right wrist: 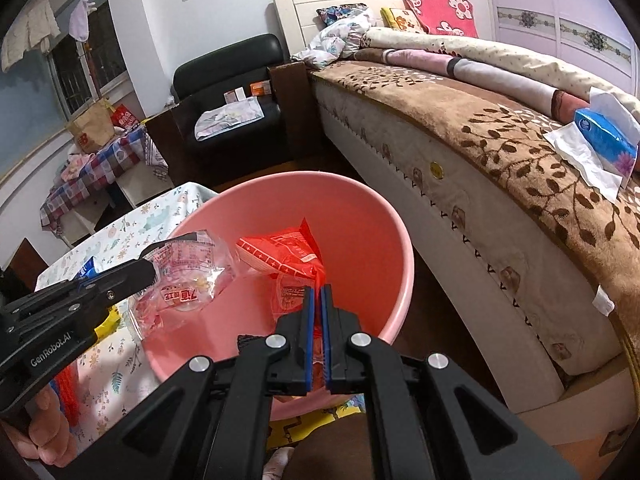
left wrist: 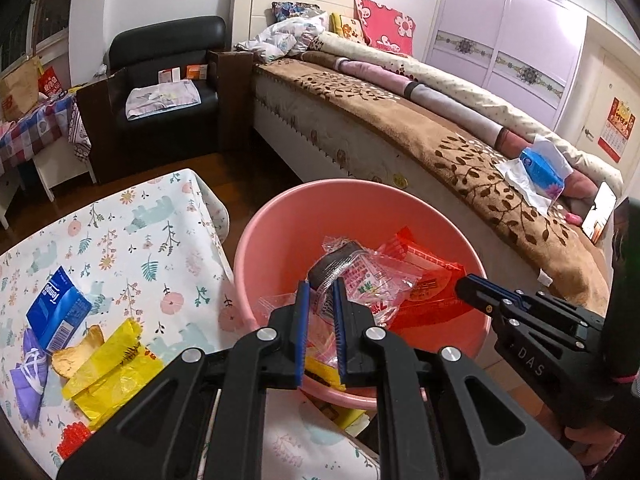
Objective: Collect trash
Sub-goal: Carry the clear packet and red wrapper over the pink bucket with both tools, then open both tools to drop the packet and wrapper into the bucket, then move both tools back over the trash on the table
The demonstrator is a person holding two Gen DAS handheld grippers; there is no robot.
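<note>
A bed (left wrist: 420, 128) is seen from 12 to 3 o'clock in both views, with a tissue pack (left wrist: 544, 170) lying on its brown cover. A floral table (left wrist: 120, 240) fills 9 o'clock in the left view. The pink basin (left wrist: 276, 236) is set at the centre, between table and bed, and is reached over by both grippers.

The left gripper (left wrist: 320, 296) is clenched on a clear wrapper (left wrist: 360, 280), which is held above the basin. The right gripper (right wrist: 317, 300) is nearly closed, and a red wrapper (right wrist: 288, 252) is pinched by its lower edge between the blue pads, also over the basin.

Both wrappers are judged to be very light, thin, crinkly and slippery film; nothing fragile is involved. A hold on a bunched fold or a sealed edge is judged safest, since flat film may slide from the pads or cling to them on release.

More trash on the table is shown only by the left view, at 8 o'clock: a blue box (left wrist: 56, 312), a yellow bag (left wrist: 112, 372), a purple wrapper (left wrist: 28, 380) and a small red piece (left wrist: 74, 440). The hold of the right gripper on red film is confirmed only by the right view; in the left view that gripper is seen merely from the side, at 4 o'clock.
</note>
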